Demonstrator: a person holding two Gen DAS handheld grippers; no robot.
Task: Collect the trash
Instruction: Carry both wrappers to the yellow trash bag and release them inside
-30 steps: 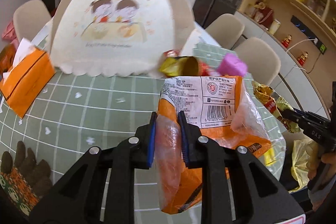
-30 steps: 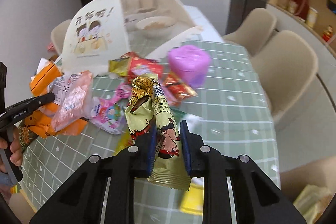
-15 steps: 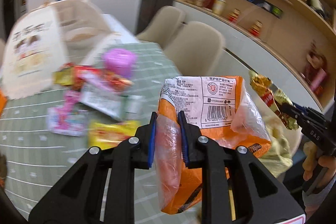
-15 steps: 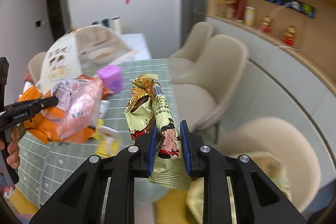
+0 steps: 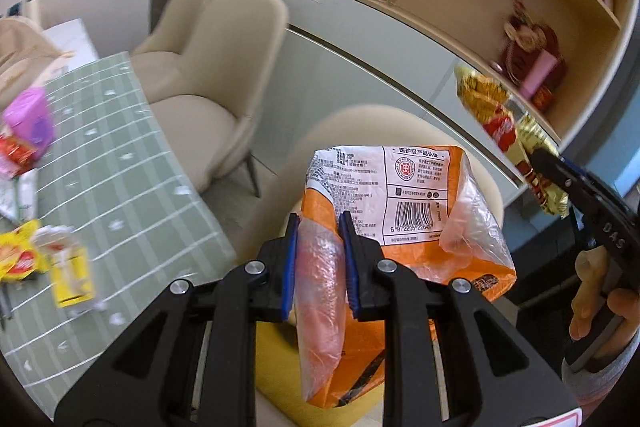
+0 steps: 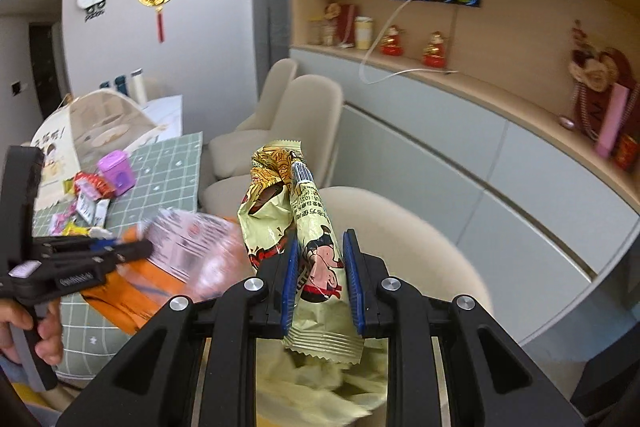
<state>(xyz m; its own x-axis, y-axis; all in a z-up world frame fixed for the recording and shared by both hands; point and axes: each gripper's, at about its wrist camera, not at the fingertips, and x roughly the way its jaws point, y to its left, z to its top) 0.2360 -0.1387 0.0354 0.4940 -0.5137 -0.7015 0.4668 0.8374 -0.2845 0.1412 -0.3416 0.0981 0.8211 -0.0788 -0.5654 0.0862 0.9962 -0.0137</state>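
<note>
Left tongs [image 5: 318, 263] grip orange wrapper [image 5: 404, 211] (barcode label) | right tongs [image 6: 322, 277] – crumpled yellow packet [image 6: 296, 227]

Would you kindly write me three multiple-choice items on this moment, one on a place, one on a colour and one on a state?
1. Where does the purple box stand?
A. on the green checked table
B. on a beige chair
C. on the wall shelf

2. What is the main colour of the bag in the left gripper?
A. blue
B. orange
C. black

3. How does the right gripper stand?
A. open, holding nothing
B. shut with nothing in it
C. shut on the yellow snack wrapper

Answers:
1 A: the box sits among wrappers on the checked cloth.
2 B: orange plastic surrounds its white printed label.
3 C: both blue pads press on the wrapper, which sticks out above and below the jaws.
</note>
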